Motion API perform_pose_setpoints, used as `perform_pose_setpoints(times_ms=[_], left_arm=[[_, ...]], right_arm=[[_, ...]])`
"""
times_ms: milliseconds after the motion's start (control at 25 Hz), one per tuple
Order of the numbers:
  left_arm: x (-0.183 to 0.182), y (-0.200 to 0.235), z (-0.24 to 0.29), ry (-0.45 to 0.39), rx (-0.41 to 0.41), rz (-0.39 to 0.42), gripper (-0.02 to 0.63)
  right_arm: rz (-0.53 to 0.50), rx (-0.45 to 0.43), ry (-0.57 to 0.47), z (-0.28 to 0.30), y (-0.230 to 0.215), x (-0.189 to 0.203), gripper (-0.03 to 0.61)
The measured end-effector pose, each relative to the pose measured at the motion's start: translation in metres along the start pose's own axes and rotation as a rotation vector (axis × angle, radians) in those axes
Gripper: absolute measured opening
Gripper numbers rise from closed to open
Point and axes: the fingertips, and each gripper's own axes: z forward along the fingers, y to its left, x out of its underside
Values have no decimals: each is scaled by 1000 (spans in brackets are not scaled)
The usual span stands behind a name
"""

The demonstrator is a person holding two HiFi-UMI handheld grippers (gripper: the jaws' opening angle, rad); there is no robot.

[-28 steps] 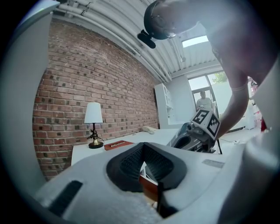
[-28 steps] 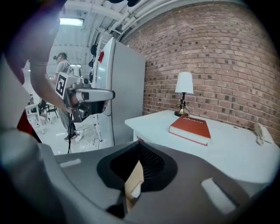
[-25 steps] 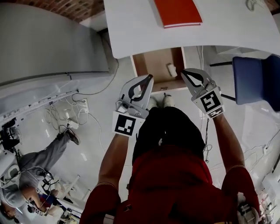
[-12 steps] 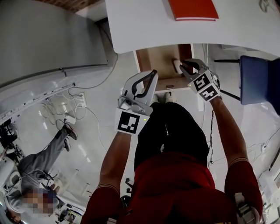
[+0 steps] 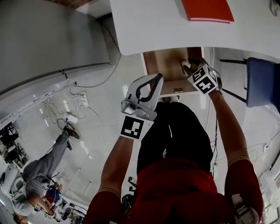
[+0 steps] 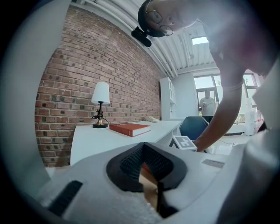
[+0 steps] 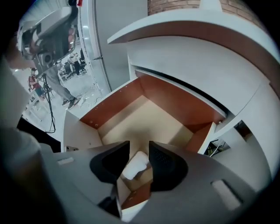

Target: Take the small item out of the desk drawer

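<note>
Red book, lamp on desk | small item in open drawer

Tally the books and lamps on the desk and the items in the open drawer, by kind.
Red book: 1
Table lamp: 1
Small white item in the drawer: 1
Total: 3

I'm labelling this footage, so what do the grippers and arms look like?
The left gripper and right gripper are white shells with black ribbed pads, each carrying a cube of black-and-white square markers. The arms are bare below short red sleeves.
</note>
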Motion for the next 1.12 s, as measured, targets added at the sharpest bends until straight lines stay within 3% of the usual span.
perform_pose_setpoints(times_ms=[760,1120], left_arm=[[13,30,-19,21,62,-4,2],[18,42,-25,33,69,-13,2]], right_arm=[[44,96,303,55,-4,25,176],[237,145,389,71,-9,38,202]])
